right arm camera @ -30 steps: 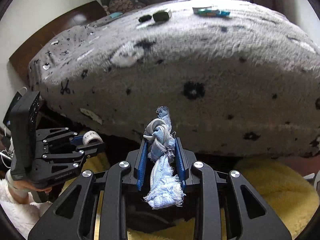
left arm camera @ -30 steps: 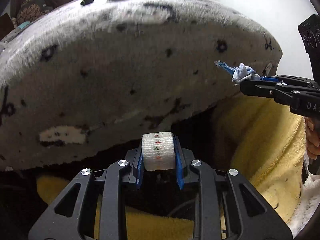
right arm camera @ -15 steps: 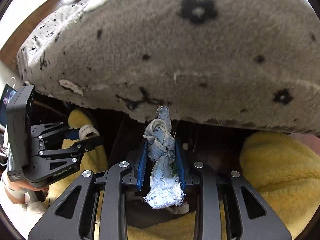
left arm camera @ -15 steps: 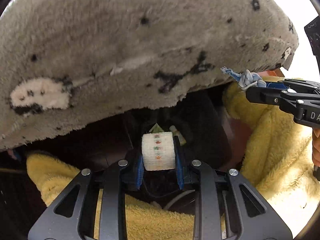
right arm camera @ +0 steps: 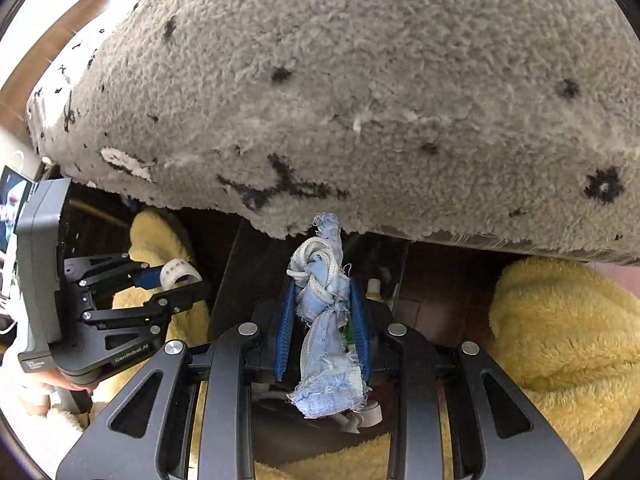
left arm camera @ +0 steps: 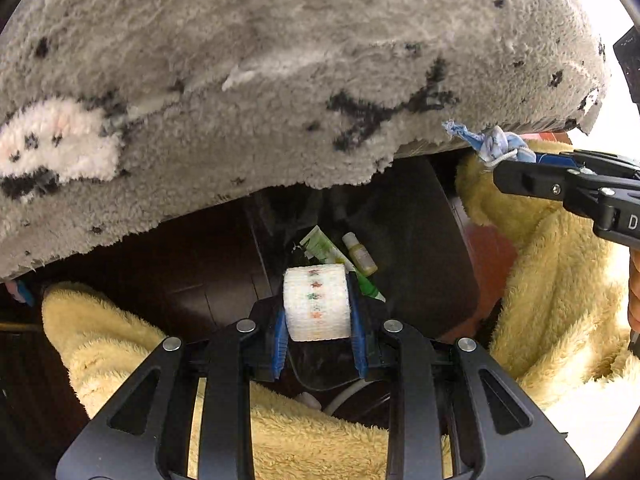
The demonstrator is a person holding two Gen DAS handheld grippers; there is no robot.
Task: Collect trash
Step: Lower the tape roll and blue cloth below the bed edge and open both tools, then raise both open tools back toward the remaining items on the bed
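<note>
A bottle [left arm camera: 361, 254] lies beside a tube [left arm camera: 326, 246], below the blanket [left arm camera: 280, 80].

Both tools pointed steeply downward, side by side. The left black two-finger tool [left arm camera: 318, 320] was clamped on a white patterned tape roll [left arm camera: 316, 304]; the right black tool [right arm camera: 324, 320] pinched a knotted pale-blue rag [right arm camera: 326, 320].

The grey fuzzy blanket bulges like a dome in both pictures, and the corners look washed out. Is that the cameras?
Yes: in the left wrist view the fisheye lens bows the grey blanket into a dome, daylight blows out the upper right corner, and the space under the blanket lies in deep shadow; in the right wrist view the blanket bows likewise, its fibres crisp, with glare at the upper left.
</note>
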